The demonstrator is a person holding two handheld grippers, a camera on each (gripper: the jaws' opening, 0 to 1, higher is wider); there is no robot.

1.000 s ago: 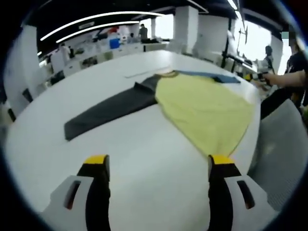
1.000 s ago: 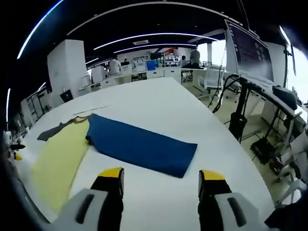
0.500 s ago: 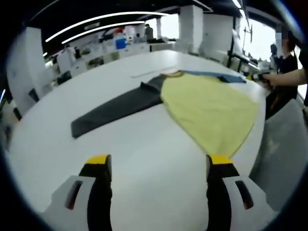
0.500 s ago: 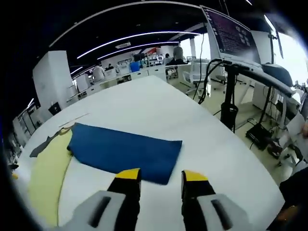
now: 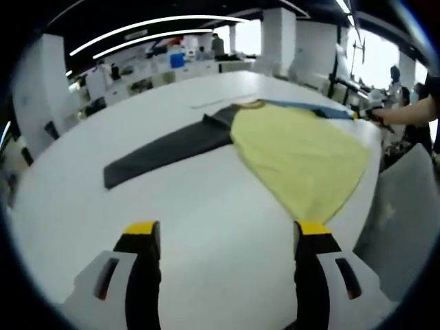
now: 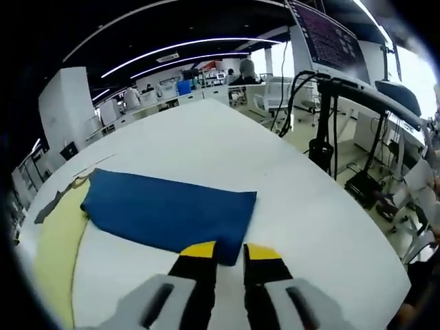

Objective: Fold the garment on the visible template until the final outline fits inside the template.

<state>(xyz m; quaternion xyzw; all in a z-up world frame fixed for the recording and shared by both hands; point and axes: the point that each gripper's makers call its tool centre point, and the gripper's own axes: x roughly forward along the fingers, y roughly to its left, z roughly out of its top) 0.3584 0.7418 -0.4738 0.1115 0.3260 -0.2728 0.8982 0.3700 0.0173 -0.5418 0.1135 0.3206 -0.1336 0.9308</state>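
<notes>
One white table [image 5: 206, 206] is taking up most of both views, and one garment is lying spread flat across it. The garment is showing three colour sections: a yellow body [image 5: 295, 155] in the middle, one grey sleeve [image 5: 165, 151] stretching out to one side, and one blue sleeve [image 6: 168, 213] stretching out to the other. In the left gripper view the blue sleeve is showing as a thin strip at the far edge of the yellow body, and a thin pale line [image 5: 220, 103] is lying on the table just beyond the garment's collar.

The left gripper [image 5: 227, 237] is hovering above bare table near the garment's hem, its two yellow-tipped jaws standing wide apart and holding nothing. The right gripper [image 6: 225, 251] is sitting at the near edge of the blue sleeve with its two jaws nearly together, a narrow gap between the tips; whether cloth is pinched between them cannot be told. In the left gripper view it is appearing small at the far right, held by a person's hand.
</notes>
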